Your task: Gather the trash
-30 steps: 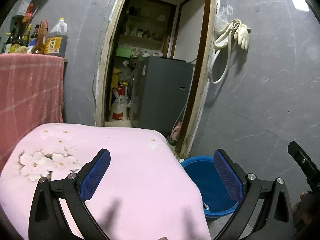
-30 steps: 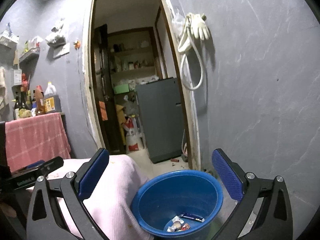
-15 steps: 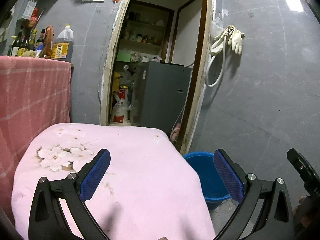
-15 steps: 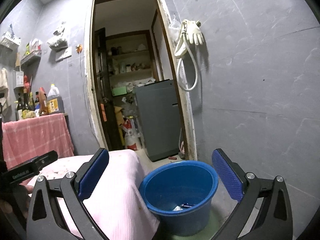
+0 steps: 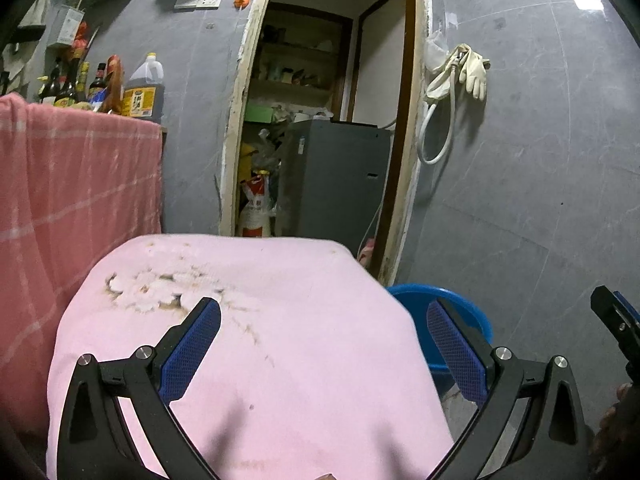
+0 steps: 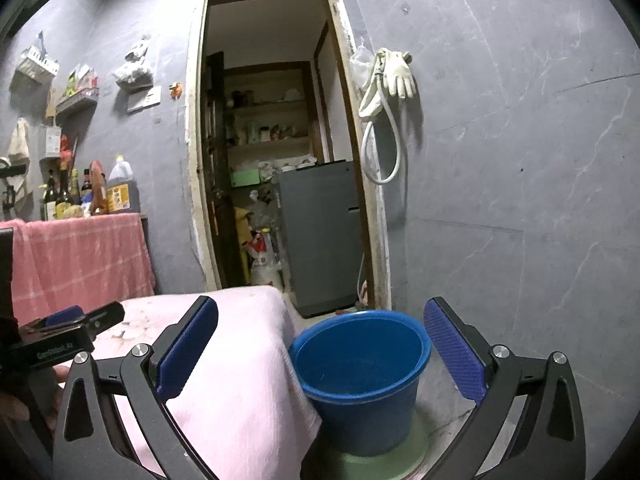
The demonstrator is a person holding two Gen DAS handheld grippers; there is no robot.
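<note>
Above pink cloth: both grippers' jaws wide, empty.

bucket: blue, round, upright, open-topped
place: on a green base, touching the pink cloth
contents: not visible

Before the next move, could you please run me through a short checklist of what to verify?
1. Left claw open and empty: ok.
2. Right claw open and empty: ok.
3. Blue bucket upright beside the pink cloth: ok.
4. Trash on the cloth to pick up: not ok, none visible, only stains.
5. Bucket's contents: cannot tell, its bottom is out of sight.
6. Path from the claws to the bucket clear: ok.
</note>
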